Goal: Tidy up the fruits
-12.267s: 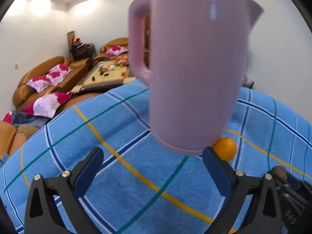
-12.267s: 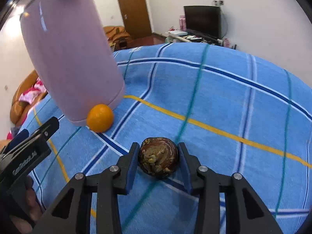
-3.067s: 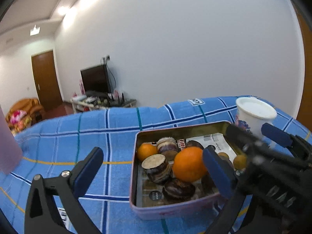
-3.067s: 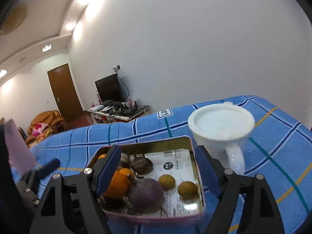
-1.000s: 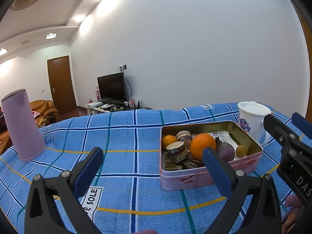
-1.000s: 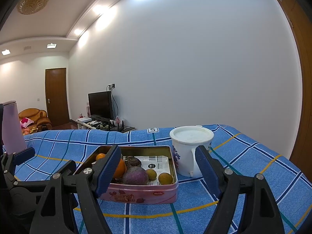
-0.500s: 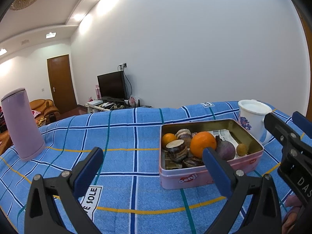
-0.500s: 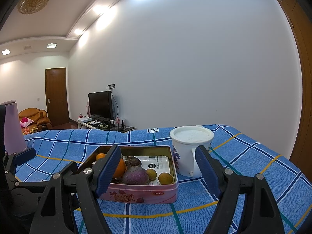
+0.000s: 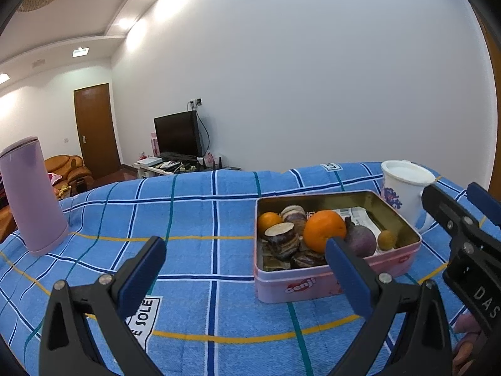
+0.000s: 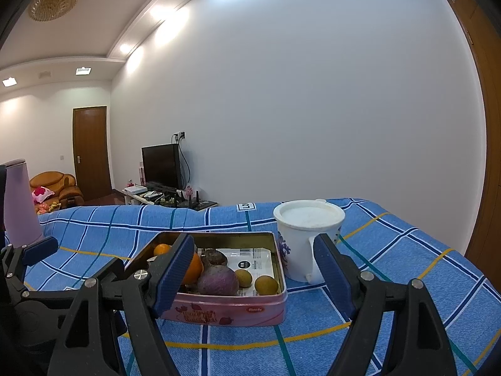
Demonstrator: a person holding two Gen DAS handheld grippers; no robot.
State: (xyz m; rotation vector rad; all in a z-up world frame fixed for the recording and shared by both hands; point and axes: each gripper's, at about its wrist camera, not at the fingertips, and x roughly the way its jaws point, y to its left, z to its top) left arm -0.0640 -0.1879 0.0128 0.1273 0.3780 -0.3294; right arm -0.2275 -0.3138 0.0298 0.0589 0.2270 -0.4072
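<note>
A pink rectangular tin sits on the blue checked tablecloth and holds several fruits: a large orange, a small orange, a purple fruit, brown striped fruits and two small yellow-brown fruits. My left gripper is open and empty, held back from the tin's left front. My right gripper is open and empty, just in front of the tin. The right gripper also shows at the right edge of the left wrist view.
A white mug stands right of the tin. A tall lilac jug stands at the far left of the table. Behind are a TV, a door and sofas. The table's right edge is near the mug.
Over the last second both grippers barely moved; the left view dipped slightly. Earlier, the right gripper held a brown fruit near the jug; the fruits now lie in the tin.
</note>
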